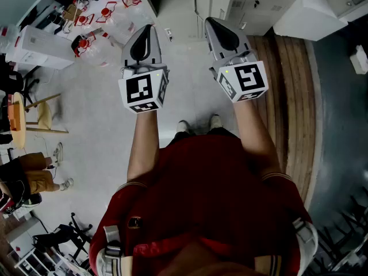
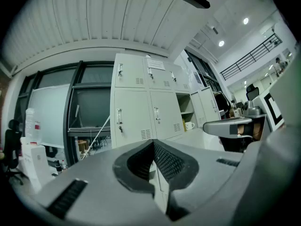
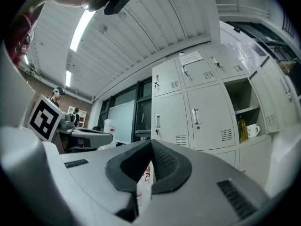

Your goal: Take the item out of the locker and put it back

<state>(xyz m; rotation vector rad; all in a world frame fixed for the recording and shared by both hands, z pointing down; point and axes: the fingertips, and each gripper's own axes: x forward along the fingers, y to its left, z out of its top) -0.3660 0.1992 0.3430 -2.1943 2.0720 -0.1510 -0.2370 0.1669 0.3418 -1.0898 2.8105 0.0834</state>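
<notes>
Locker (image 3: 237, 95) holds one bottle (image 3: 242, 128), one mug (image 3: 253, 130); left tool (image 2: 153, 145) and right tool (image 3: 151, 146) both closed, empty.

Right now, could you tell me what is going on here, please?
A person in a red shirt faces pale lockers, holding the left hand-held gripper and the right hand-held gripper out in front. Both are shut and empty. One locker compartment stands open, with a bottle and a white mug on its shelf, untouched.
</notes>
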